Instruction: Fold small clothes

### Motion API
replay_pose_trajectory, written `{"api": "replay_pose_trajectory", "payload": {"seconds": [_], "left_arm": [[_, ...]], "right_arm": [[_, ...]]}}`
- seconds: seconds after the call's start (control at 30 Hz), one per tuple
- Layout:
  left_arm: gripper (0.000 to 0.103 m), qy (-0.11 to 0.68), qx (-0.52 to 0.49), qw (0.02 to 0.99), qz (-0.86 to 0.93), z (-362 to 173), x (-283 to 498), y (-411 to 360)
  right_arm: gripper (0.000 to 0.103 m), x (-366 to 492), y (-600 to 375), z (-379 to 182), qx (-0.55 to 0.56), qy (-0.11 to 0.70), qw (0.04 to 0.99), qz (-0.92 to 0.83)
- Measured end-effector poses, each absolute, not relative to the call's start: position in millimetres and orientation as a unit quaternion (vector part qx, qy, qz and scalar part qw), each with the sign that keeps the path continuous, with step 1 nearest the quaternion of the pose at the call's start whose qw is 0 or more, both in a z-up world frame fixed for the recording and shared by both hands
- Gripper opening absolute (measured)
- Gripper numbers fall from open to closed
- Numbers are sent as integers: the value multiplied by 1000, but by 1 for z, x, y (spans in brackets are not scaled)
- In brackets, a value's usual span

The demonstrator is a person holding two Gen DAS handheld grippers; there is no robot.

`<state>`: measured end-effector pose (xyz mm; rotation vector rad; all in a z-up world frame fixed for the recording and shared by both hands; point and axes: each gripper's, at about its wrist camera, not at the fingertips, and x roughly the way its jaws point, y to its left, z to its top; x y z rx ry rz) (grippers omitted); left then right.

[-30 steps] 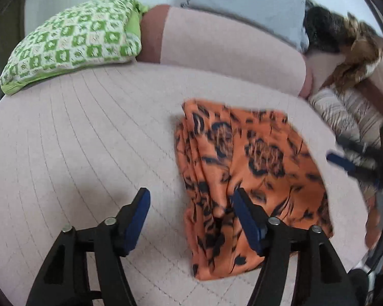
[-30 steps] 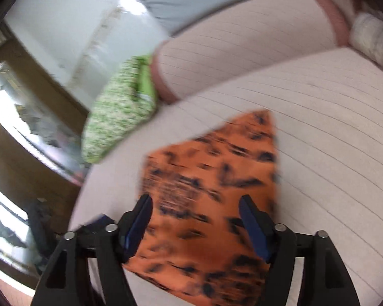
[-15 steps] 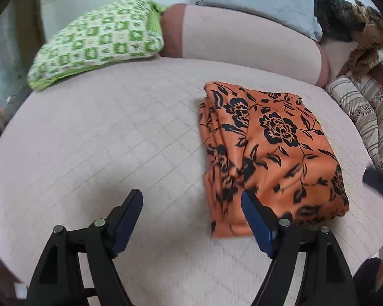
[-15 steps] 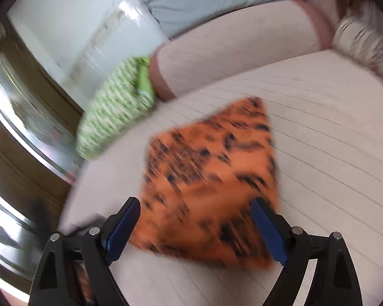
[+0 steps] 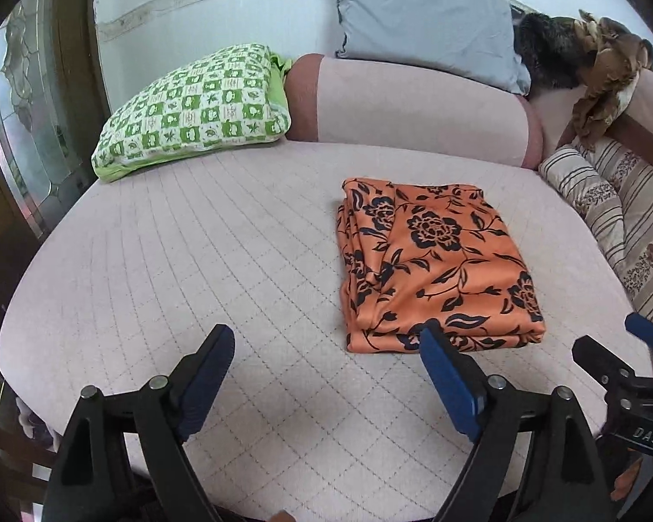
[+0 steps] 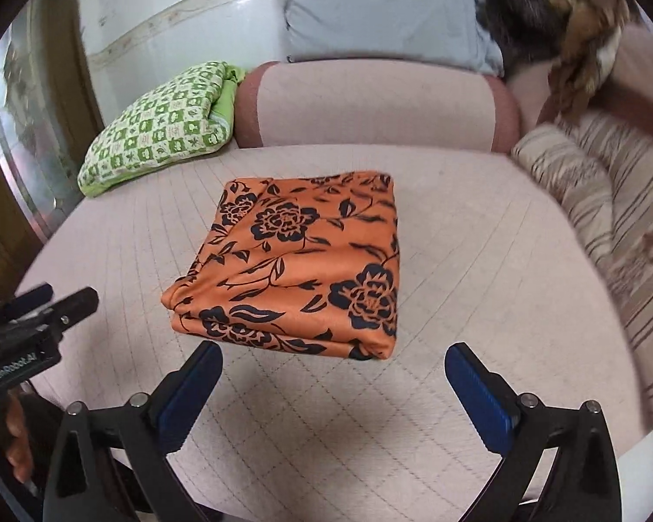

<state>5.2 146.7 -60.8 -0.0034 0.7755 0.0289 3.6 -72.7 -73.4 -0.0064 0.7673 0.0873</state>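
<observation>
An orange cloth with black flowers lies folded into a thick rectangle on the pink quilted cushion. My left gripper hovers over the cushion's near edge, just left of the cloth's near corner, its jaws opening and holding nothing. My right gripper hangs just short of the cloth's near edge, jaws also opening wide with nothing between them. The right gripper's tip shows at the right of the left wrist view, and the left gripper at the left of the right wrist view.
A green checked pillow rests at the back left against a pink backrest. A grey cushion and a brown furry heap sit behind. Striped cushions line the right side. A glass door stands at the left.
Both grippers pulled back from the folded cloth toward the cushion's near edge and rose a little, jaws widening. The cloth lies free and still.
</observation>
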Motion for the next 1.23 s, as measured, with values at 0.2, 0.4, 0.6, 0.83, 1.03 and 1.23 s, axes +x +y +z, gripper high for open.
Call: {"api": "replay_pose_trajectory", "payload": {"seconds": [0.2,0.4,0.6,0.83,1.03,1.23], "left_arm": [[92,376,-6,927,14,-53,-3,143],[94,374,-1,927,17,-50,-5,137],[94,370,9,929,23,-49,-1,132],[94,365,11,931,20,-47,5,127],[94,367,15,930,17,-47,12,121],[94,370,0,929,-2,-48,20,120]], "right_arm": [[103,-1,-69,-61,-29,367,930,22],[103,0,-71,-59,-32,365,930,19],[103,3,-73,-60,-26,366,930,18],[103,11,-75,-58,-23,364,931,20],[103,18,-74,-57,-26,361,932,19],[103,25,-73,-57,-29,361,932,19]]}}
